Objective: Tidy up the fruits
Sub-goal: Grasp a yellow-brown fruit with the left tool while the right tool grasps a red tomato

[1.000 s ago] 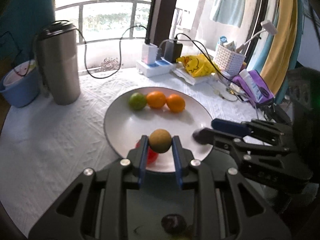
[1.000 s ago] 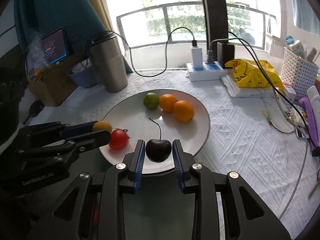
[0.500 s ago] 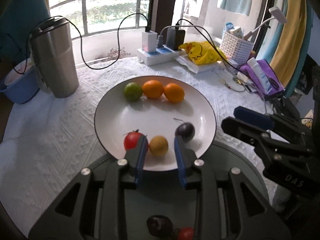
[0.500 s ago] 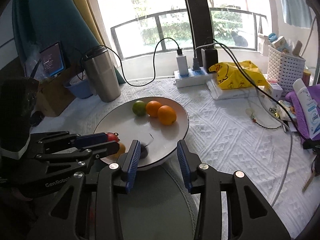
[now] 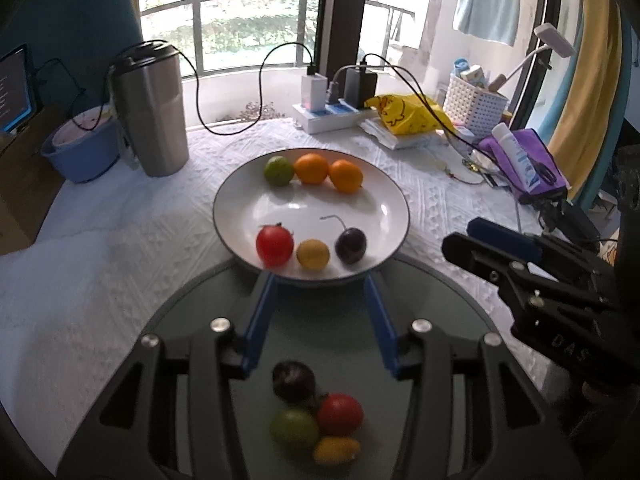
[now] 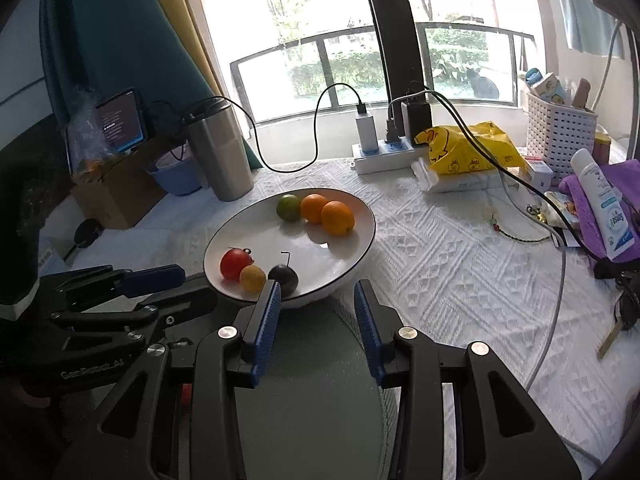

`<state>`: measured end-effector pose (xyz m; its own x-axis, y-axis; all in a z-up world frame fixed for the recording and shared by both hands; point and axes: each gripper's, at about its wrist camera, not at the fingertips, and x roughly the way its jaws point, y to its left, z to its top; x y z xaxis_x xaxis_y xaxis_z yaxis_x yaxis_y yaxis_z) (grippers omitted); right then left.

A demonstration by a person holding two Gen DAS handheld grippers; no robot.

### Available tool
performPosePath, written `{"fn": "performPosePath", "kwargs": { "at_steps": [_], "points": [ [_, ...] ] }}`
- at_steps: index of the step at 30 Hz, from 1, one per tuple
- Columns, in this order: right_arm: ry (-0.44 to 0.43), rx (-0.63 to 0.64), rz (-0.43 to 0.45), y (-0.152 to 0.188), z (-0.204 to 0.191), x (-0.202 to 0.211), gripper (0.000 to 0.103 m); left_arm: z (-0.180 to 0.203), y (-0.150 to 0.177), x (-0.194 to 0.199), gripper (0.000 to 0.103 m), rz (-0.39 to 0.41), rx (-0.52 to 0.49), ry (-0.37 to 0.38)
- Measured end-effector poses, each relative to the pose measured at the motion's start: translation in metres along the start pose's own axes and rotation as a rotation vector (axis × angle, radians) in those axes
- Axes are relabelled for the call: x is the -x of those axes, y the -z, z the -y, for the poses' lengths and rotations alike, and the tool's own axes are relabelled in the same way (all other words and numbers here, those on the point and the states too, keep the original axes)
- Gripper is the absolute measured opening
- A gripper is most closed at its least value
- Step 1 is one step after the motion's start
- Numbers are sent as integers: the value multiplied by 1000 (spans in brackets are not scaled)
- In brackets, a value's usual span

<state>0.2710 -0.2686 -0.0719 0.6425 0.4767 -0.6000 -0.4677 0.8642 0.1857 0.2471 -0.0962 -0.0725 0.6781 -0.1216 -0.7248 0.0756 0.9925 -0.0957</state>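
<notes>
A white plate (image 5: 384, 200) holds a green lime (image 5: 278, 171) and two oranges (image 5: 311, 168) in a back row, and a red tomato (image 5: 274, 245), a small yellow fruit (image 5: 313, 254) and a dark cherry (image 5: 350, 245) in a front row. My left gripper (image 5: 320, 282) is open and empty, just short of the plate's near rim. My right gripper (image 6: 317, 290) is open and empty at the plate's (image 6: 360, 240) near right rim; the cherry (image 6: 283, 279) lies by its left finger. Several more fruits (image 5: 316, 420) lie on a dark round mat below my left gripper.
A steel tumbler (image 5: 150, 108) and a blue bowl (image 5: 82, 148) stand at the back left. A power strip with chargers (image 5: 332, 110), a yellow bag (image 5: 404, 114), a white basket (image 5: 474, 106) and a purple cloth with a tube (image 5: 524, 160) crowd the back right.
Both grippers let go of their fruit, the yellow one and the cherry, onto the plate's front. They then opened wide and drew back from the plate.
</notes>
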Motion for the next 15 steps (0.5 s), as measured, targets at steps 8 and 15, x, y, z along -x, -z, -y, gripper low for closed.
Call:
{"fn": "performPosePath", "kwargs": {
  "at_steps": [8,15],
  "points": [
    [3,4,0,11,-10,12,41,-2,19,22,48,18,11,-3],
    [8,23,-10,23,-27,21,41,-5,37,40,48,36,7,4]
  ]
}}
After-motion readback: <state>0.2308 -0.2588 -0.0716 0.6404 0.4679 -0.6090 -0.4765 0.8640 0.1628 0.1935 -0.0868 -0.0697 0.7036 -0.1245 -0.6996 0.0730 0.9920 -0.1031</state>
